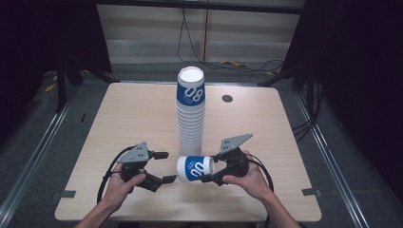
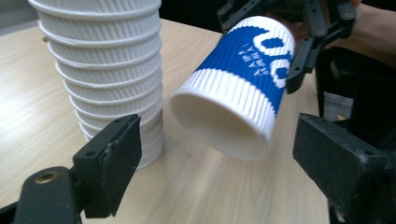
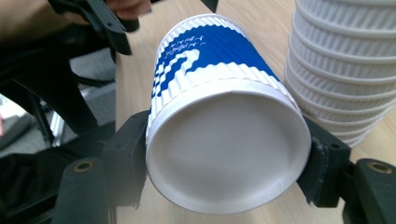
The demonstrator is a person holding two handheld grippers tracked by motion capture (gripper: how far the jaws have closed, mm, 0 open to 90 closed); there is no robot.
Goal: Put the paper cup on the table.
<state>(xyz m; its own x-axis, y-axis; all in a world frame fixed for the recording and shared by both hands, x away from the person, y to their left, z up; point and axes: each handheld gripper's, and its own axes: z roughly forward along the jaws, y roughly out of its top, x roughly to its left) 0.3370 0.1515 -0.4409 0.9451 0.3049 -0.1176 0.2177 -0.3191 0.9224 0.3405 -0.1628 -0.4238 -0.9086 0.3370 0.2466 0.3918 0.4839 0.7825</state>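
1. The right tongs (image 1: pixel 212 172) pinch a blue-and-white paper cup (image 1: pixel 195 168) by its base end, held sideways just in front of the tall cup stack (image 1: pixel 191 114) on the worktop (image 1: pixel 133 114), its mouth toward the left tongs, probably for a handover.
2. The left tongs (image 1: pixel 164 167) are spread and empty, just beside the cup's open mouth.
3. The cup's small lettering is too small to read.

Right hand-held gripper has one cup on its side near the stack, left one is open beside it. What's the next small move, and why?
Probably ease the open left hand-held gripper in around the rim end of the blue-and-white cup. The right hand-held gripper clamps the cup by its base end, lying sideways just in front of the cup stack, and its open mouth faces the left jaws, which already bracket it in the left gripper view.
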